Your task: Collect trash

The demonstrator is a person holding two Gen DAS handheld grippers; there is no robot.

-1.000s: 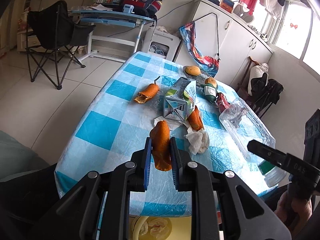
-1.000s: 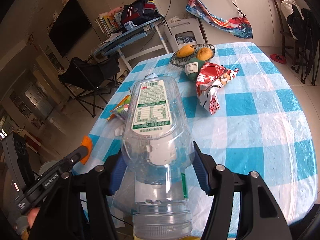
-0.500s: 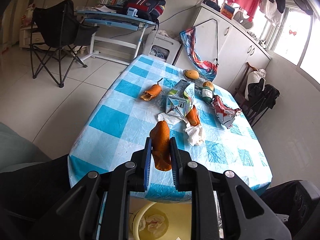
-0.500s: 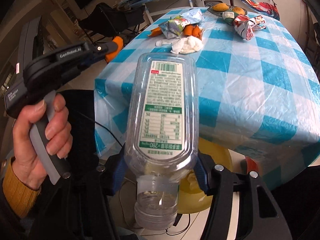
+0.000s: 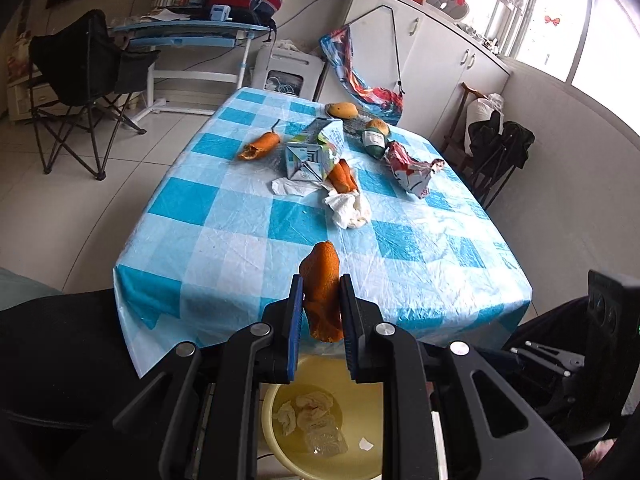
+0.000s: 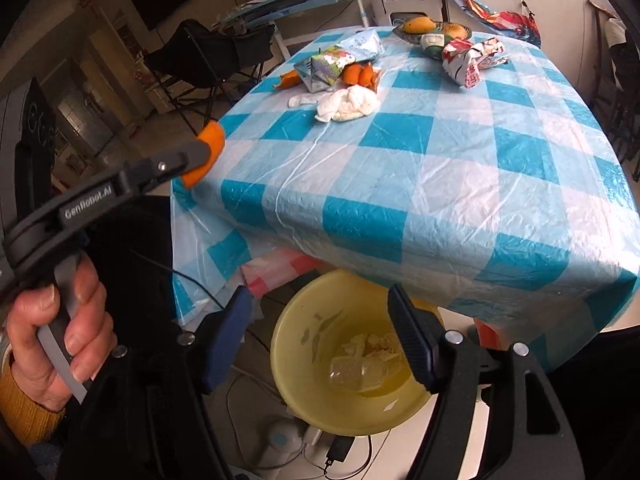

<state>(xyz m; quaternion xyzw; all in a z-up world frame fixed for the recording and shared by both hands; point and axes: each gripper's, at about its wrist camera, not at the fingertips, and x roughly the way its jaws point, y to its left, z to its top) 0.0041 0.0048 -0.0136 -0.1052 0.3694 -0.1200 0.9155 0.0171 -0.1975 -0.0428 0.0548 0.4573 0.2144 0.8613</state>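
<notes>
Left gripper (image 5: 320, 312) is clamped on the orange peel (image 5: 322, 290), pads across its middle, tip poking past the fingers; it looks light, limp and easily squashed. It hangs just above the yellow bin (image 6: 296, 344). Right gripper (image 6: 320, 336) is opening, nothing between its jaws, plastic bottle (image 6: 358, 370) lying in the bin

The tablecloth (image 6: 420, 168) is thin glossy plastic, creased; the bin (image 6: 296, 360) smooth yellow plastic; the tissue (image 6: 348, 106) soft crumpled paper; the peel (image 5: 322, 292) rough and matt.
</notes>
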